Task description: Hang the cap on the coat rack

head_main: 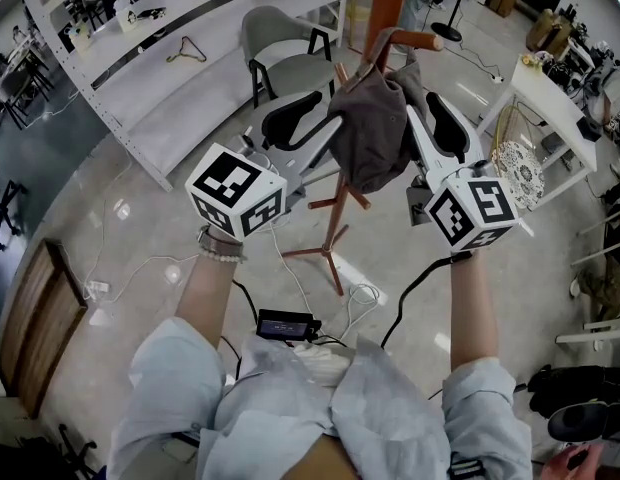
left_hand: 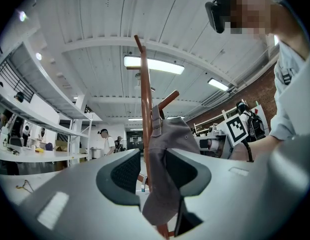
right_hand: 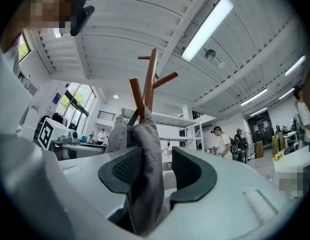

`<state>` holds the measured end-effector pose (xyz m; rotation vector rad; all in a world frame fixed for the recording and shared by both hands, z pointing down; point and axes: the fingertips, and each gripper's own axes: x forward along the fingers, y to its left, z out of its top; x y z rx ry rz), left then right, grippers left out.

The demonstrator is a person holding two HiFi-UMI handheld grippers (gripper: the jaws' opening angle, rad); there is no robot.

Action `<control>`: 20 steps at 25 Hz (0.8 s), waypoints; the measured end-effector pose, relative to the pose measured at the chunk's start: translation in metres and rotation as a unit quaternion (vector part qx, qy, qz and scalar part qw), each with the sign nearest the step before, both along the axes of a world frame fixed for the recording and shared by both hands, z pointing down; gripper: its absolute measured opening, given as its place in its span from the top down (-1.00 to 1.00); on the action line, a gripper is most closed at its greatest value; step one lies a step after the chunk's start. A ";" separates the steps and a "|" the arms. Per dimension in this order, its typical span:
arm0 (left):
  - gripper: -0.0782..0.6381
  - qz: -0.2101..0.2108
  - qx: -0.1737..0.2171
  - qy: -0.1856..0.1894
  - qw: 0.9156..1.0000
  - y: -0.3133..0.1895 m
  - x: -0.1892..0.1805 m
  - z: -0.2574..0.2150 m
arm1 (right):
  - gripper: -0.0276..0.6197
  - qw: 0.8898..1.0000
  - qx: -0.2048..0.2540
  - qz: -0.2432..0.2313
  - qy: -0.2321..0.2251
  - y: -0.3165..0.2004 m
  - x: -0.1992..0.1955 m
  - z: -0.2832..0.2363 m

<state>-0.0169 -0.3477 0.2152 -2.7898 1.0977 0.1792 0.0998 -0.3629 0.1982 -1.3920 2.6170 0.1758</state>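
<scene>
At the far left of the head view, a white counter (head_main: 230, 28) carries a wire clothes hanger (head_main: 187, 50), and a grey chair (head_main: 280, 43) stands just right of it.

The left hand-held gripper (left_hand: 154, 159) reaches up and to the right, and its marker cube (head_main: 235, 190) sits above the person's left wrist. In the left gripper view its jaws stand apart. The pole of the coat rack (head_main: 390, 3) rises in the gap beside the left pad. Grey fabric hangs down in front of the right pad (left_hand: 192, 171), but nothing is pinched.

Between the two grippers hangs the grey cap (head_main: 370, 128), draped against the reddish-brown wooden coat rack well above the spread legs of its base. Its adjuster strap (left_hand: 155, 124) lies against the pole just under an upward-slanting peg (left_hand: 167, 100). From the other side, a second peg (right_hand: 136, 98) runs down into the top of the cap.

The right hand-held gripper (right_hand: 157, 154) comes in from the right and points up and left, with its marker cube (head_main: 472, 211) above the right wrist. Its jaws are also spread. A fold of the cap hangs between them and lies against the left pad (right_hand: 127, 169), with clear space before the right pad (right_hand: 192, 171).

On the glossy floor below the rack, cables (head_main: 360, 298) trail to a small black device (head_main: 285, 323).
</scene>
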 end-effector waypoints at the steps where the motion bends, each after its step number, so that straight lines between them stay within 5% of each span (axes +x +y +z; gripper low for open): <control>1: 0.42 -0.002 0.002 0.001 1.000 0.002 -0.002 -0.001 | 0.37 1.000 0.003 0.002 -0.002 0.002 0.002 -0.001; 11: 0.42 -0.015 0.035 0.010 0.999 0.029 -0.010 -0.018 | 0.43 0.995 0.052 0.069 0.048 0.031 0.014 -0.013; 20: 0.49 -0.011 0.045 0.009 0.999 0.057 -0.006 -0.024 | 0.85 0.994 0.059 0.091 0.033 0.059 0.022 -0.018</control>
